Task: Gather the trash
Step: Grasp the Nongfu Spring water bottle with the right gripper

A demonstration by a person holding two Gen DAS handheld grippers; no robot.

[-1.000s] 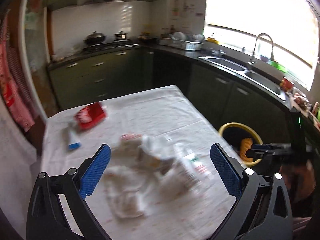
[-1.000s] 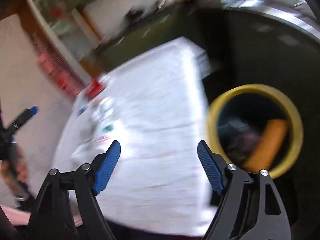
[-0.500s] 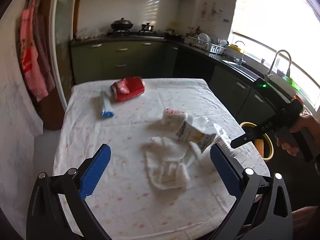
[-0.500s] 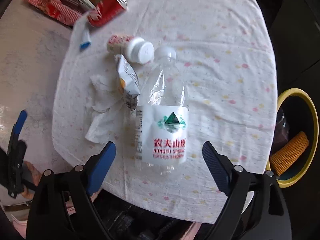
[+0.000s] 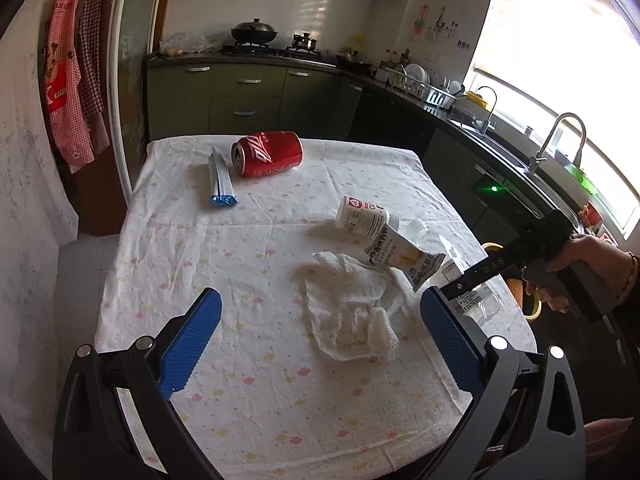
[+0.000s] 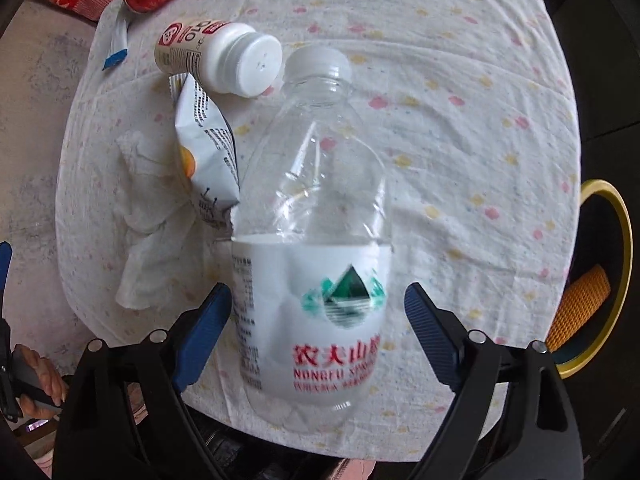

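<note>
A table (image 5: 280, 380) covered in a white cloth with small pink and yellow marks fills both views, and all the trash lies on it. Beside its right edge, on the floor, stands a yellow-rimmed bin (image 6: 616, 208) with an orange ribbed object inside.

The largest piece is a clear plastic water bottle (image 6: 320, 184) lying on its side near the table's right front, white cap pointing away and its white label with a green mountain logo and red lettering facing up. The right gripper (image 6: 318, 334) points down over it, released, its 2 blue pads (image 6: 428, 336) spread on either side of the labelled section with a visible gap to each, so nothing is gripped.

Just left of the bottle lies a crumpled white tissue (image 5: 352, 312), with a torn snack wrapper (image 5: 404, 256) resting partly over it and against the bottle. Beyond the wrapper a small white bottle (image 6: 216, 56) lies on its side. At the far end sit a red soda can (image 5: 268, 154), also on its side, and beside it a thin blue-and-white sachet (image 5: 221, 182).

The left gripper (image 5: 318, 346) hangs over the near edge, wide apart and empty, the tissue ahead between its blue pads.
</note>
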